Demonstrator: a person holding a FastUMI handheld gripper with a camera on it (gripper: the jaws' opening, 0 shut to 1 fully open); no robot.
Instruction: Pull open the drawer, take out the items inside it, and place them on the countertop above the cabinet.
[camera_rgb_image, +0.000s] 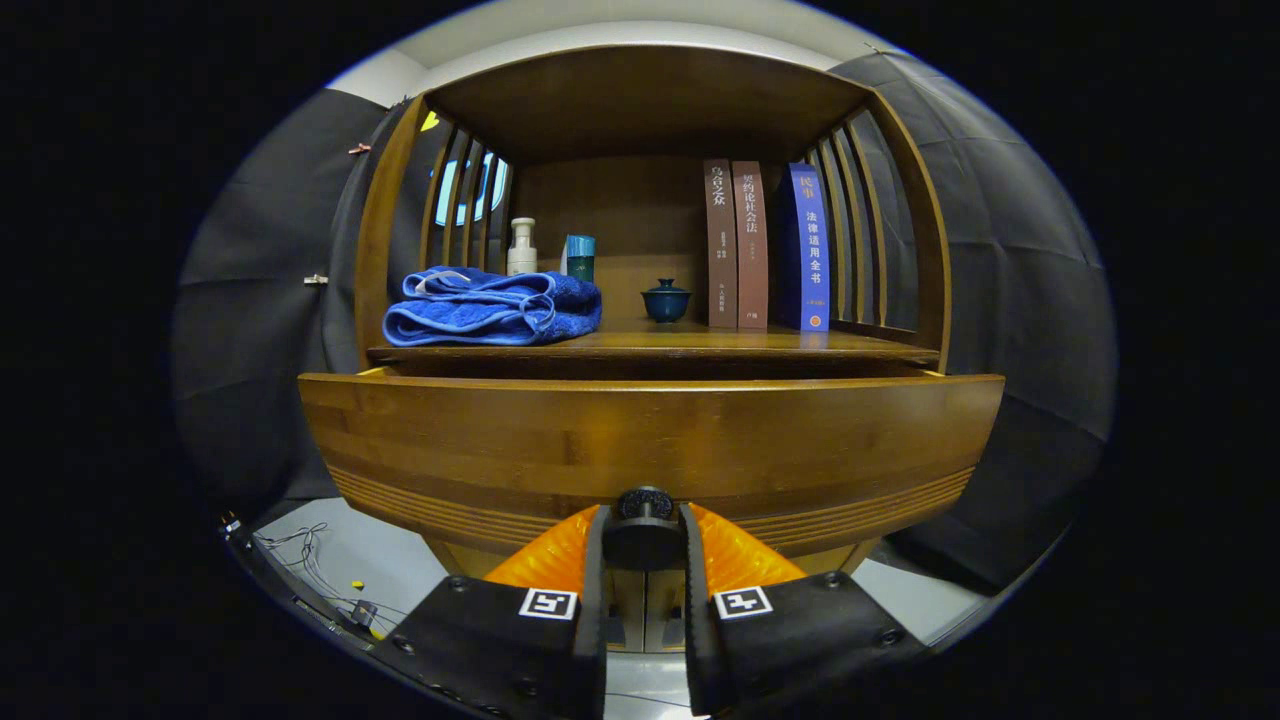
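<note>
A wooden cabinet drawer front (650, 440) stands pulled out a little from under the countertop (700, 345). Its dark round knob (644, 510) sits between my fingers, and my gripper (644, 535) is shut on it. The drawer's inside is hidden behind its front panel. On the countertop lie a folded blue towel (490, 308), a white pump bottle (521, 248), a teal box (580, 257), a small dark lidded cup (666, 300) and three upright books (765, 245).
Slatted wooden side walls (465, 195) and a top board enclose the countertop shelf. Black cloth hangs on both sides. A light floor (340, 560) with thin cables (300, 550) lies below to the left.
</note>
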